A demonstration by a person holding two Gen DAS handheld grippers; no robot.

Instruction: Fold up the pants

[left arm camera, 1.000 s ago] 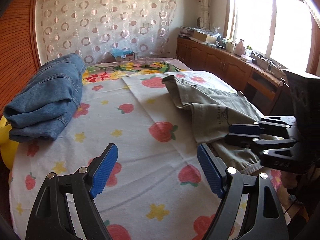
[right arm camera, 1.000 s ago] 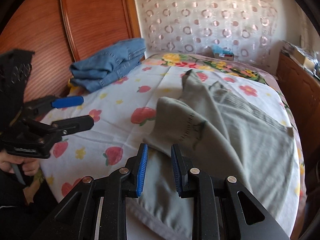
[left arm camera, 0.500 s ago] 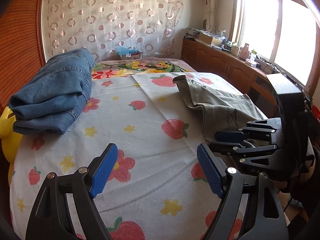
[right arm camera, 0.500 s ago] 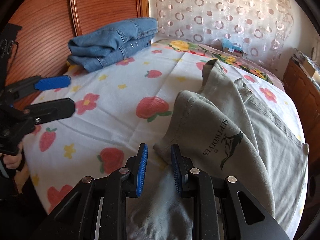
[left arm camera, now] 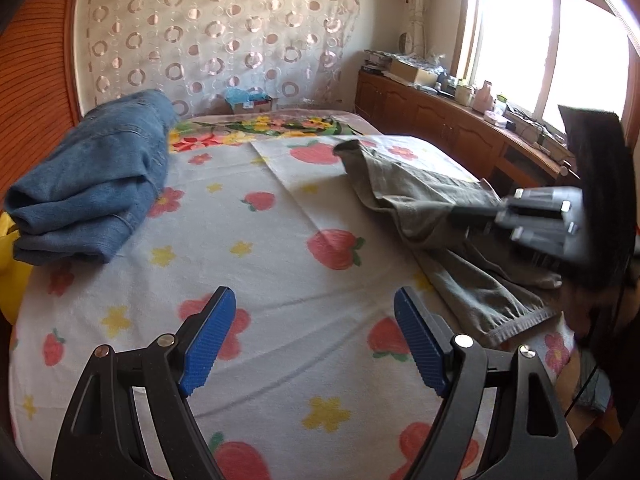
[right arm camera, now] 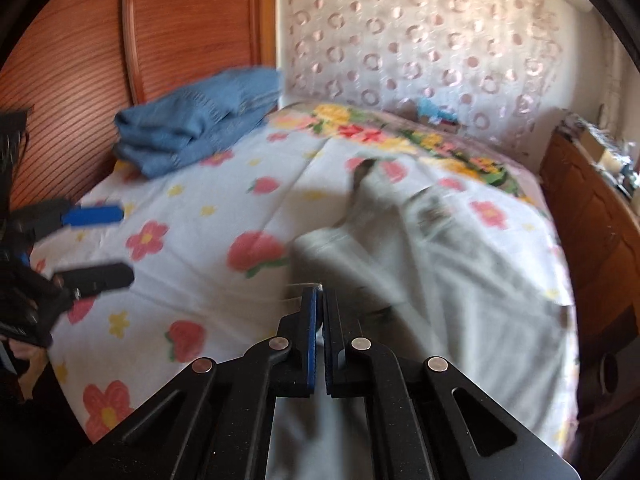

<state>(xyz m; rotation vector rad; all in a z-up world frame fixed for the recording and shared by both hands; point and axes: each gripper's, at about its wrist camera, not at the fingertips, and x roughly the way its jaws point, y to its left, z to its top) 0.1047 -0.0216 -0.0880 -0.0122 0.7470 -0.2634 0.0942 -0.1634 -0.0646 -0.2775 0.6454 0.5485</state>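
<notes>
pants, grey-green cotton with a stitched hem [left arm camera: 452, 216], lie rumpled on the right half of the bed, one hem near the bed's front edge. the right gripper [right arm camera: 319, 304] has clenched since half a second ago: its jaws, then parted with a visible gap, are now pressed together at a raised fold of the fabric, apparently grasping it, though blur hides the exact contact. judgement: the grasp is made and the fold can be carried across. the left gripper [left arm camera: 310, 340] hovers with jaws released wide over bare sheet, as before, well apart from the pants. the white strawberry-and-flower printed bedsheet [left arm camera: 280, 264] covers the bed. folded blue denim jeans [left arm camera: 88, 184] rest at the far left by the reddish wooden headboard [right arm camera: 180, 40]. a ring-patterned curtain [left arm camera: 220, 40], wooden cabinets [left arm camera: 440, 128] and a bright window [left arm camera: 540, 48] surround it.
</notes>
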